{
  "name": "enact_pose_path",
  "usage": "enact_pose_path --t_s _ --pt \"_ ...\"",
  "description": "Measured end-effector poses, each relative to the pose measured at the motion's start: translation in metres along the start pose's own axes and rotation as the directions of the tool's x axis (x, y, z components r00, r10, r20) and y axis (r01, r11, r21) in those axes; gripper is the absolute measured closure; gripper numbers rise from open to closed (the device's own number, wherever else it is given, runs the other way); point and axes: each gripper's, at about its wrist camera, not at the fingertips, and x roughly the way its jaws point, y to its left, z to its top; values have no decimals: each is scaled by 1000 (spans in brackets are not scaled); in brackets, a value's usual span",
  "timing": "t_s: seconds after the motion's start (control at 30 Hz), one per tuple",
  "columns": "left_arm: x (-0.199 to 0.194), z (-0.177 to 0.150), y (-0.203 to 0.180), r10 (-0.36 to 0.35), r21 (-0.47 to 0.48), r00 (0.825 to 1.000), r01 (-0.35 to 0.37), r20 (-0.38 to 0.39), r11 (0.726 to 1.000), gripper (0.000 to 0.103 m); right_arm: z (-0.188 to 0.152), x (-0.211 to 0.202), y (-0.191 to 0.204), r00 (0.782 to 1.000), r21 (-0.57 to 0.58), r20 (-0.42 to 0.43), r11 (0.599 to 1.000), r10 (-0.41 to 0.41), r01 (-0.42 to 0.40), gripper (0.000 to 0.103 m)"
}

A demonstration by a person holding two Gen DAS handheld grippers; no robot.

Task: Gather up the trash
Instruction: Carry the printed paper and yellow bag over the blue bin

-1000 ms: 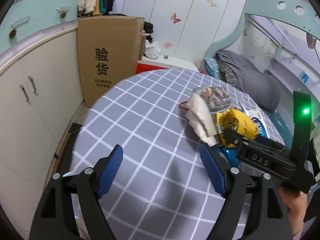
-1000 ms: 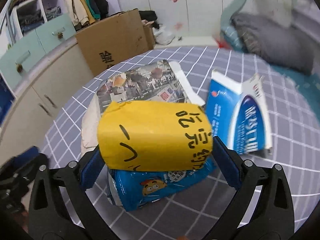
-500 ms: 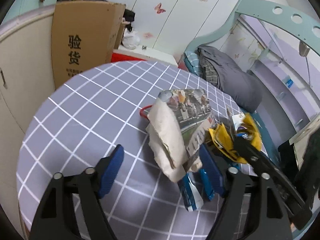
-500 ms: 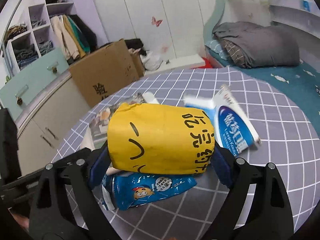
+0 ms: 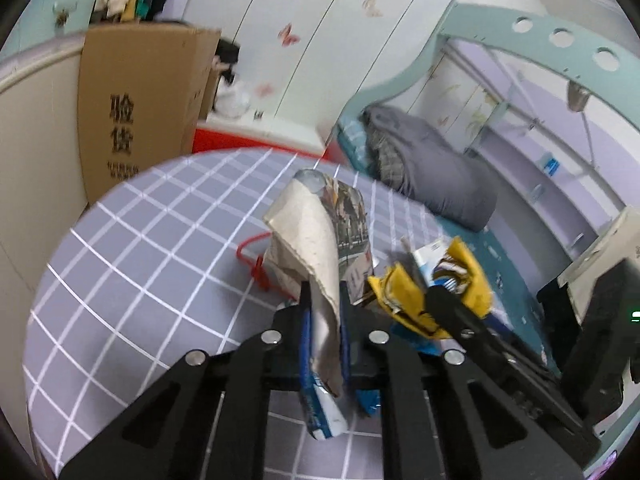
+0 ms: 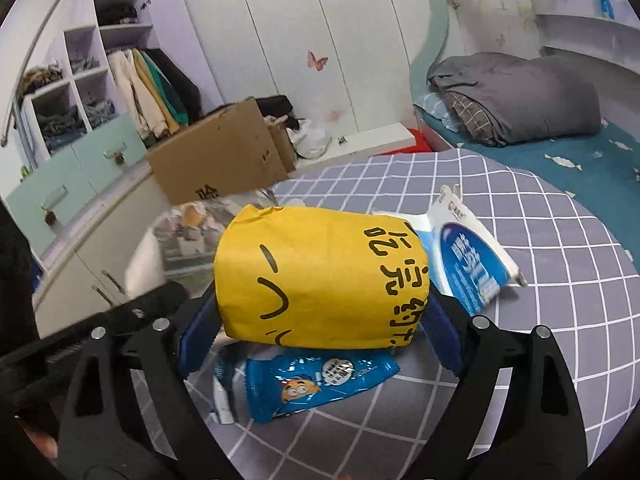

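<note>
My left gripper (image 5: 325,320) is shut on the torn beige edge of a printed paper bag (image 5: 316,232), which stands up from the round checkered table (image 5: 140,248). My right gripper (image 6: 320,320) is shut on a yellow paper carton with black characters (image 6: 320,276) and holds it above the table; it also shows in the left wrist view (image 5: 412,300). A blue snack wrapper (image 6: 316,380) lies under the carton. A blue and white box (image 6: 468,256) lies behind it. The bag's red string handle (image 5: 252,256) rests on the cloth.
A tall cardboard box (image 5: 132,104) stands beyond the table's far left edge beside cream cabinets (image 6: 92,264). A bed with a grey duvet (image 5: 432,168) lies to the right. White wardrobe doors (image 6: 320,40) fill the back.
My left gripper moved right to the paper bag and closed on its torn edge, lifting it upright. My right gripper kept hold of the yellow carton and rose a little.
</note>
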Motion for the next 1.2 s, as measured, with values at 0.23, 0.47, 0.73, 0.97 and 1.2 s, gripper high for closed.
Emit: enact_pose_path --t_s 0.23,0.47,0.73,0.97,1.2 --pt "-64 5 2 -5 -3 992 5 128 1000 93 8 -25 20 998 -22 47 999 29 -28 16" --pt "-135 -5 26 95 -11 966 -95 240 995 93 8 -45 78 993 -91 39 990 112 -108 16" --pt "-215 -28 91 250 -100 924 -231 288 968 92 -22 -51 181 963 -192 -41 944 265 -268 16" --pt "-262 -61 168 420 -209 873 -375 247 903 92 -65 -40 272 916 -267 -164 878 366 -398 16" --pt "-274 -92 250 506 -356 850 -432 147 829 92 -117 -13 336 881 -320 -279 828 382 -461 16"
